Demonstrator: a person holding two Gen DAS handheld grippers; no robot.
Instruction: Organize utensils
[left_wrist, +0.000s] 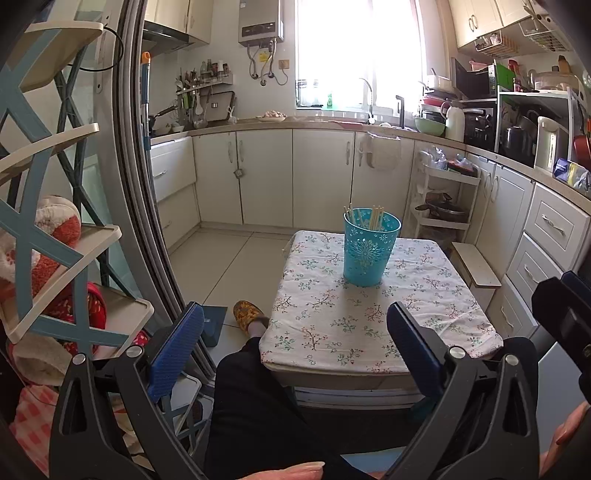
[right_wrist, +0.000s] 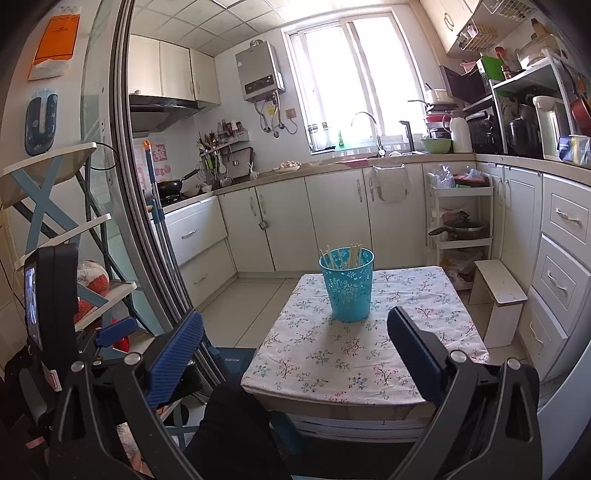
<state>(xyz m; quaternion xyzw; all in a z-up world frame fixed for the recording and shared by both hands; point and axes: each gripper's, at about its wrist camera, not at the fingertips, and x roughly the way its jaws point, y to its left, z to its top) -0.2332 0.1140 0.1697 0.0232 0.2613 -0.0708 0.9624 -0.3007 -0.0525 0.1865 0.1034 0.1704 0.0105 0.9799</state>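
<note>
A small kitchen with cream cabinets (right_wrist: 280, 218) along two walls and a bright window (right_wrist: 354, 81) over the sink surrounds a low square table (left_wrist: 373, 317) draped in a soft white cloth with a floral sprig print. A blue-and-cream lattice shelf rack (left_wrist: 48, 229) stands at the left beside a curved glass door frame; a small white stool (right_wrist: 500, 295) sits just right of the table. On the table's far half stands a teal perforated plastic bin (left_wrist: 369, 251), round and tapering downward, holding a handful of pale wooden chopsticks (left_wrist: 375, 218) upright against its wall. The left gripper (left_wrist: 295, 350) and right gripper (right_wrist: 295, 350) both hover near the table's front edge, well apart from the bin, ribbed blue pads spread wide and empty.
</note>
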